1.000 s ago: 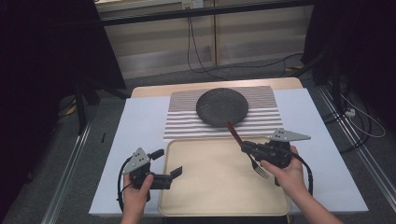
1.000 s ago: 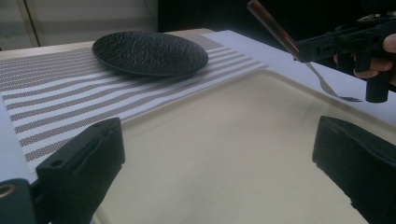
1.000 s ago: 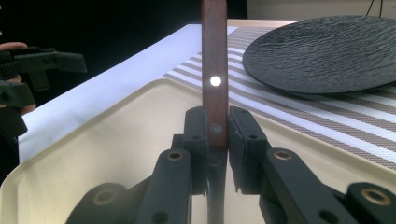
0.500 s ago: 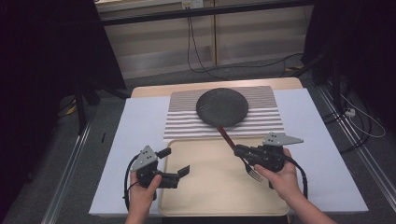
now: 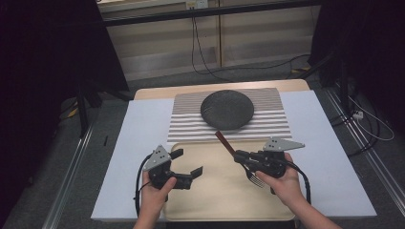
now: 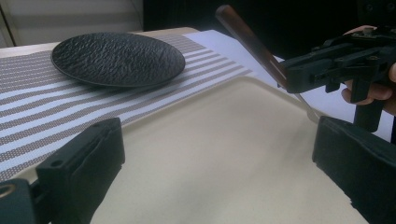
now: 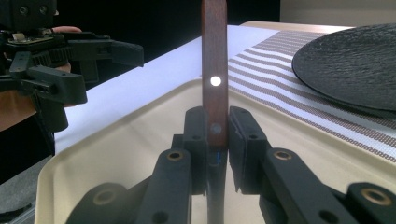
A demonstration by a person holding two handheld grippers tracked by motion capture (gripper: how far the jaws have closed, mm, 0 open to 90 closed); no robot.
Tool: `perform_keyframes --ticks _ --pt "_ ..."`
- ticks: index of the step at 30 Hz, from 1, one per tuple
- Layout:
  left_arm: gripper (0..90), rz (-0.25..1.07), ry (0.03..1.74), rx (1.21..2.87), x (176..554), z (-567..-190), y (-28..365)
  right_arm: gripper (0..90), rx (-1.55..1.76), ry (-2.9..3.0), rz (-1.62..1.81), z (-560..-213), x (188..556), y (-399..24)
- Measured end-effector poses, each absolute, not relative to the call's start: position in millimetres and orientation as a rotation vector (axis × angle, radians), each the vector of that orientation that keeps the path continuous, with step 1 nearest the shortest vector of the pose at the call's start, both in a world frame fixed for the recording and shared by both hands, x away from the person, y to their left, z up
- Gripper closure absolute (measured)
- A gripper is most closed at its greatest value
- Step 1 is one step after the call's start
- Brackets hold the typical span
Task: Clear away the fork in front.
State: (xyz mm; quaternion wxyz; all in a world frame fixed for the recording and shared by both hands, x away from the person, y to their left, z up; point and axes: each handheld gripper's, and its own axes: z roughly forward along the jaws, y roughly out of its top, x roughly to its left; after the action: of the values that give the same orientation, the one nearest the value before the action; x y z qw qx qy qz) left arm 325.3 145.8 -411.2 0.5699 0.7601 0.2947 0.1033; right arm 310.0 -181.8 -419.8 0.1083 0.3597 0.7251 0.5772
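The right gripper (image 5: pixel 237 156) pinches the wooden handle of a fork (image 5: pixel 224 143) between its pressed pads, the tines probably hanging just under the hand over the beige tray (image 5: pixel 215 205), while the left gripper (image 5: pixel 187 164), spread and empty, hovers across the tray from it

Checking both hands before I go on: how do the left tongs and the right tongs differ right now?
The left tongs stand open with nothing between the jaws; the right tongs are shut on a fork's wooden handle. The left tongs point across the beige tray toward the other hand; the right tongs carry the fork slanted, handle toward the black plate, tines toward the person. Both hover over the tray, each in one hand.
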Motion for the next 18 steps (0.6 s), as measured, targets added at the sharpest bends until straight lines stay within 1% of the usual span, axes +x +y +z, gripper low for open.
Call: perform_keyframes --ticks 11,16,18 --pt "3.5 0.244 0.66 1.822 332.1 -406.0 118.8 78.5 1.021 2.135 1.695 -419.4 307.3 -176.8" --pt "4.9 0.243 0.69 1.831 335.0 -408.4 111.3 78.5 1.001 2.151 1.692 -421.1 306.4 -173.2" --pt "6.2 0.22 0.71 1.827 336.8 -409.9 109.3 78.5 0.991 2.156 1.691 -421.2 306.1 -172.1"
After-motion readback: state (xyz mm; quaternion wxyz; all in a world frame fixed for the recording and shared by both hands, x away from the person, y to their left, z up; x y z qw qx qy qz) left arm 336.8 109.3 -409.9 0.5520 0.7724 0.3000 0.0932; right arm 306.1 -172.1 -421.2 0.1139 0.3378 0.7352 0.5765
